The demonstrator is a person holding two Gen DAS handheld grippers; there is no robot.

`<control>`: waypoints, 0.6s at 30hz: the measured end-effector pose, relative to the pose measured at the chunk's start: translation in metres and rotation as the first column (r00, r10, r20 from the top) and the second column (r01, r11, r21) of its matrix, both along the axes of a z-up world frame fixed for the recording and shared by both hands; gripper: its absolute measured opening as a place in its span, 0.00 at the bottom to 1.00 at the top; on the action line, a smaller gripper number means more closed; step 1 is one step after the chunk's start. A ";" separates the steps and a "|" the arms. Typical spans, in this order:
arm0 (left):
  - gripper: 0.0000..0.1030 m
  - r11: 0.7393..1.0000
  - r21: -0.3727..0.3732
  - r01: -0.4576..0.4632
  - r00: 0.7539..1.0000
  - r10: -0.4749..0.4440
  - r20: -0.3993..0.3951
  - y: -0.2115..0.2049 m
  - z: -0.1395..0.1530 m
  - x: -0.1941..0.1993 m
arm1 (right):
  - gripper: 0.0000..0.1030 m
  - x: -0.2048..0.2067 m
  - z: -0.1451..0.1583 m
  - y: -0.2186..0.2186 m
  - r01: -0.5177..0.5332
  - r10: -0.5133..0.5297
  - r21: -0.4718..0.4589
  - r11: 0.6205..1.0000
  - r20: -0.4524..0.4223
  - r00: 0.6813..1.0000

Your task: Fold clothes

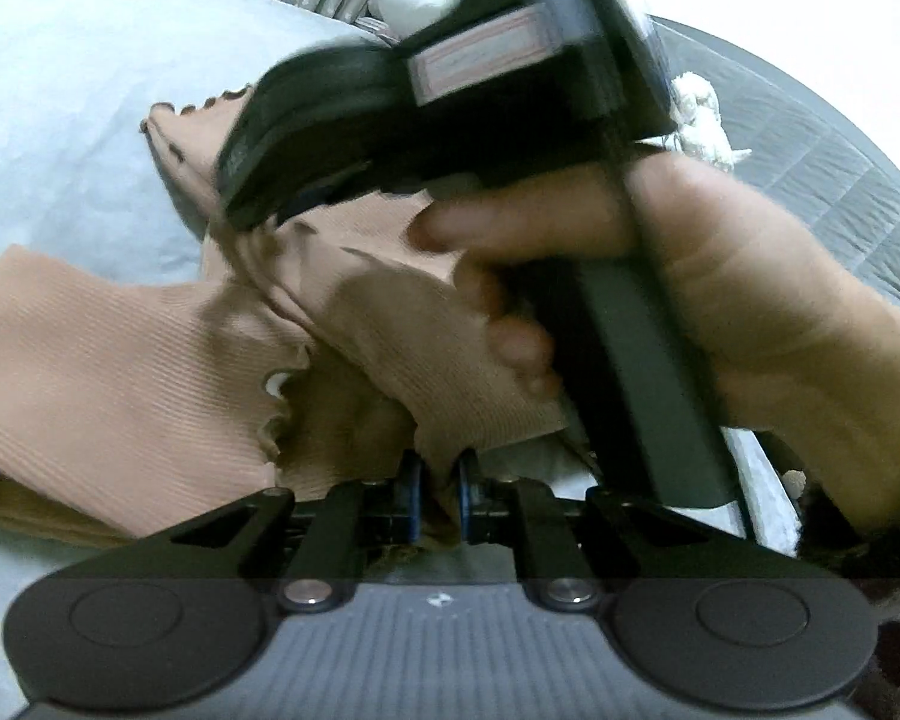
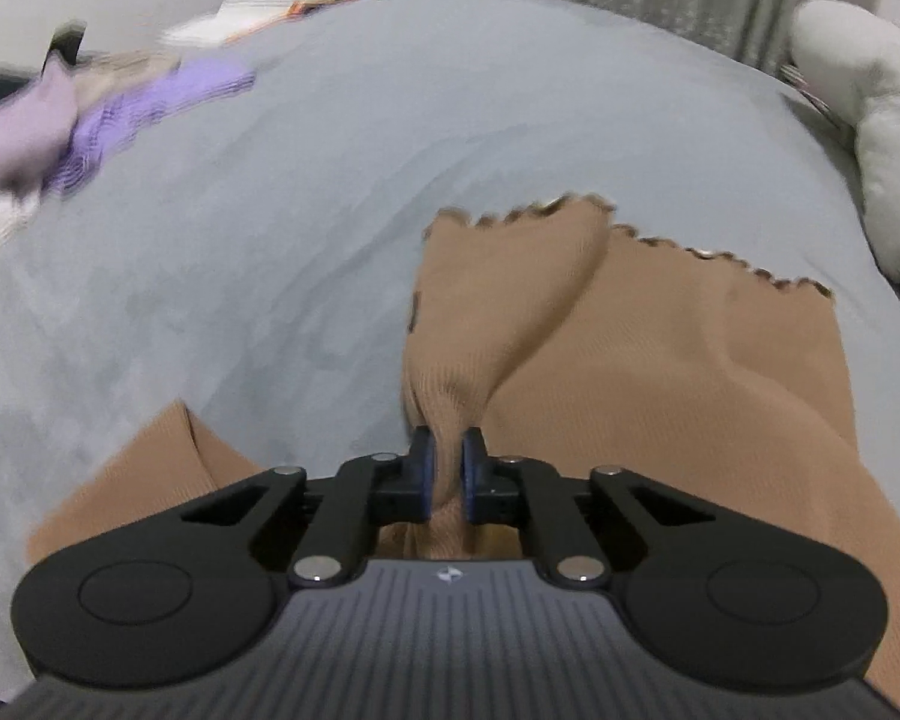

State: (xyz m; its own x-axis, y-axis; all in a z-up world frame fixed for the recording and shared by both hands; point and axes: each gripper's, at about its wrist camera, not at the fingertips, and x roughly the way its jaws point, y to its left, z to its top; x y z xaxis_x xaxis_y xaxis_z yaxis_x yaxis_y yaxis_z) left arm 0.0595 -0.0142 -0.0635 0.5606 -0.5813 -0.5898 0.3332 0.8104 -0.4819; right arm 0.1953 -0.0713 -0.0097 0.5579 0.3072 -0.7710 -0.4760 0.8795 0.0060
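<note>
Purple clothes (image 2: 120,114) smeared by blur, tan garment (image 1: 120,372) partly hidden behind the right tongs (image 1: 240,204)

garment (image 2: 660,360) on bed sheet (image 2: 270,300), centre to 4 o'clock | right gripper (image 2: 446,468) at 6 o'clock, fold of garment between its jaws | pile of clothes (image 2: 90,114) at 10 o'clock on sheet, well apart | pillow (image 2: 870,120) at 2 o'clock, beyond garment

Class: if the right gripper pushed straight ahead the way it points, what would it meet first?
Probably more of the tan ribbed garment that the right gripper already pinches, with the grey bedsheet beneath; depth is unclear.
</note>
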 end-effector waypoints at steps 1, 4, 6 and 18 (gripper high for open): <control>0.09 1.000 0.014 0.003 1.000 -0.004 0.017 -0.002 0.004 -0.003 | 0.09 -0.002 0.008 -0.008 0.019 -0.020 0.022 1.000 0.012 1.000; 0.08 0.999 0.033 0.003 0.999 -0.005 0.043 -0.004 0.012 -0.008 | 0.09 -0.013 0.038 -0.036 0.081 -0.086 0.079 0.994 0.063 0.994; 0.08 0.999 0.045 -0.005 0.999 0.002 0.054 -0.006 0.020 -0.011 | 0.09 -0.019 0.052 -0.053 0.115 -0.125 0.111 0.987 0.084 0.989; 0.09 0.992 0.125 -0.006 0.999 0.000 0.049 -0.013 0.029 -0.021 | 0.08 -0.079 0.090 -0.178 0.327 -0.360 0.231 0.916 0.117 0.926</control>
